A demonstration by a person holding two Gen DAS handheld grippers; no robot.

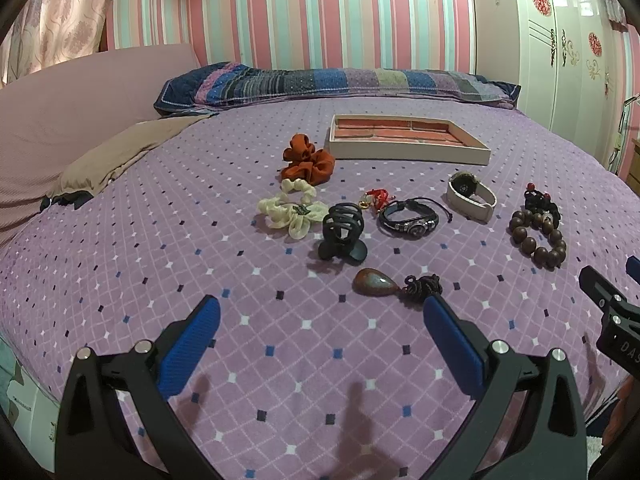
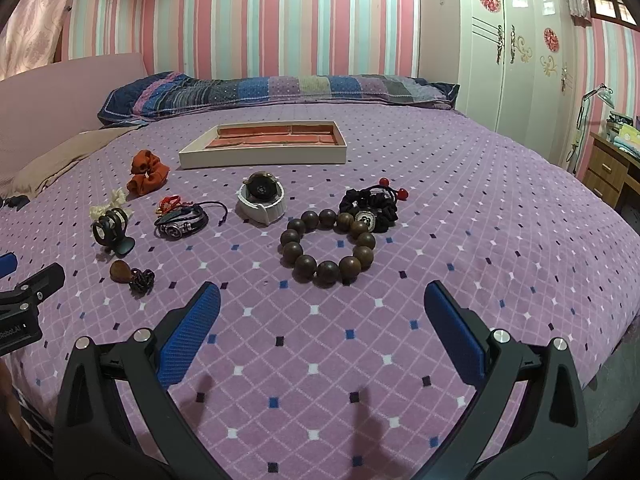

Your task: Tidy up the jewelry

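Note:
Jewelry lies spread on a purple bedspread. In the left wrist view I see a brown teardrop pendant (image 1: 374,281), black claw clip (image 1: 343,234), cream scrunchie (image 1: 290,210), orange scrunchie (image 1: 307,159), black leather bracelet (image 1: 410,218), white watch (image 1: 471,195) and wooden bead bracelet (image 1: 538,240). A shallow tray (image 1: 408,151) with a brick-pattern floor lies beyond them. My left gripper (image 1: 322,312) is open and empty just before the pendant. My right gripper (image 2: 322,300) is open and empty, just before the bead bracelet (image 2: 328,247); a black scrunchie (image 2: 370,204) lies behind it.
A patchwork pillow (image 1: 332,84) lies at the head of the bed, a pink headboard (image 1: 80,92) at the left. A white wardrobe (image 2: 516,48) and a wooden desk (image 2: 608,168) stand at the right. The bed's edge falls away at the right.

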